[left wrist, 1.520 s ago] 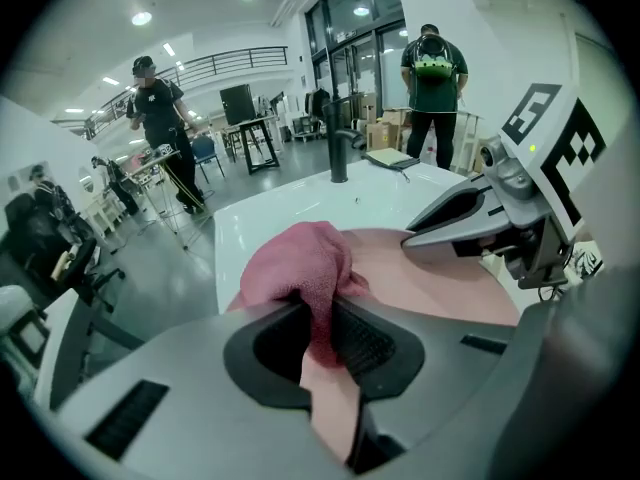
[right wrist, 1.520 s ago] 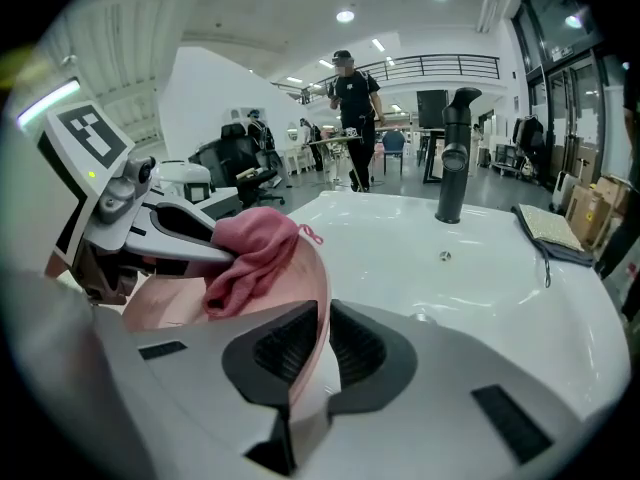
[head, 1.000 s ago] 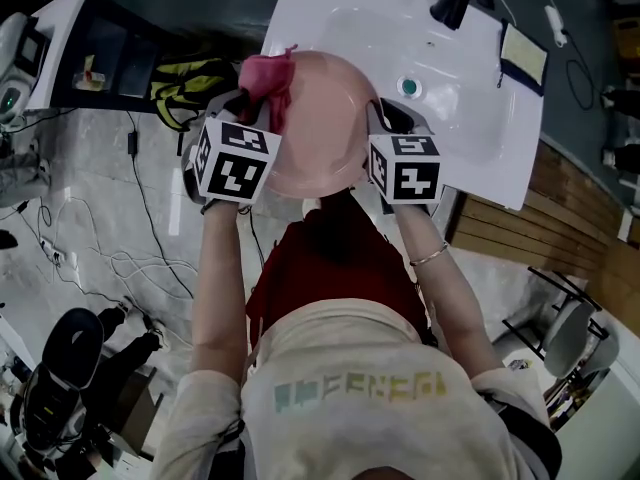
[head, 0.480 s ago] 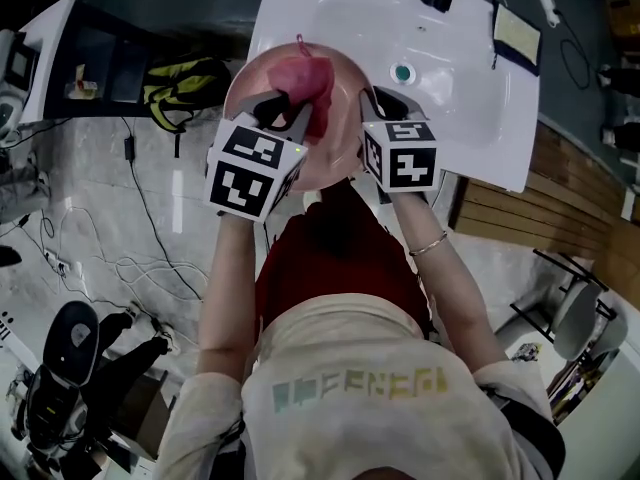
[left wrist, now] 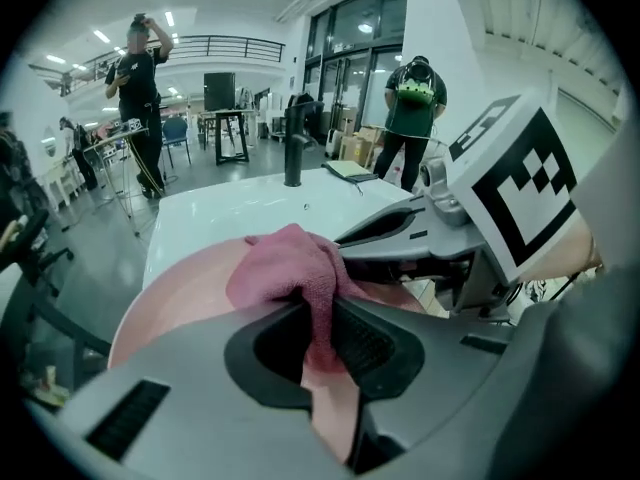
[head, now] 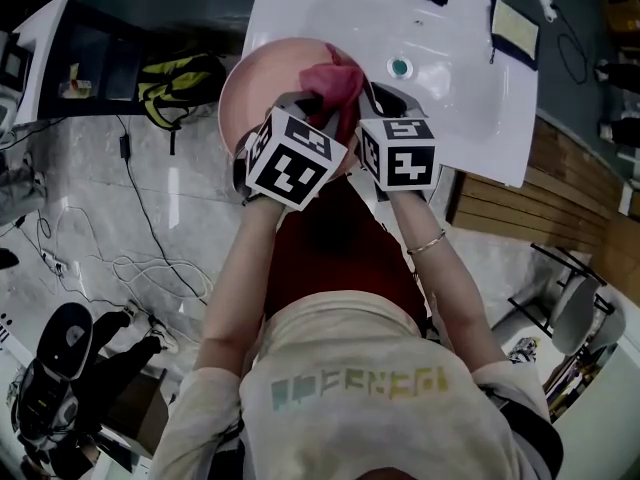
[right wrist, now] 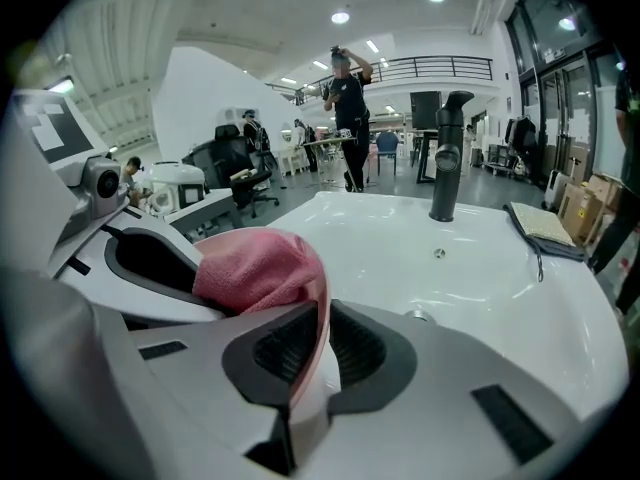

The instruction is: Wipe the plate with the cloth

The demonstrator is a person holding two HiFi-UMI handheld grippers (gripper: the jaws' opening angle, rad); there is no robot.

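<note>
My left gripper (left wrist: 320,333) is clamped on a fold of the pink cloth (left wrist: 285,268), which lies bunched against the inner face of the pink plate (left wrist: 170,298). My worry here is the thin bite. If the bunch drags on the plate, I think the cloth could pull out of the jaws, or the hard jaw tips could scrape the surface instead of the fabric.

My right gripper (right wrist: 320,338) is pinched on the plate's rim, edge-on, and it alone carries the plate. Pressing too hard from the left would likely twist the smooth rim out of that pinch. The plate hangs over the left edge of the white sink (head: 460,88), partly above bare floor, so a drop could miss the basin. The right gripper's marker cube (left wrist: 520,183) is just beside the cloth, and a wide stroke rightward may knock into it.

Down on the left floor are a yellow-and-black bag (head: 185,76) and loose cables (head: 135,263), both well apart from the work. To the right are the drain (head: 401,67), the black faucet (right wrist: 446,158) and a notepad (right wrist: 545,225) on the rim. None of these blocks the wiping.
</note>
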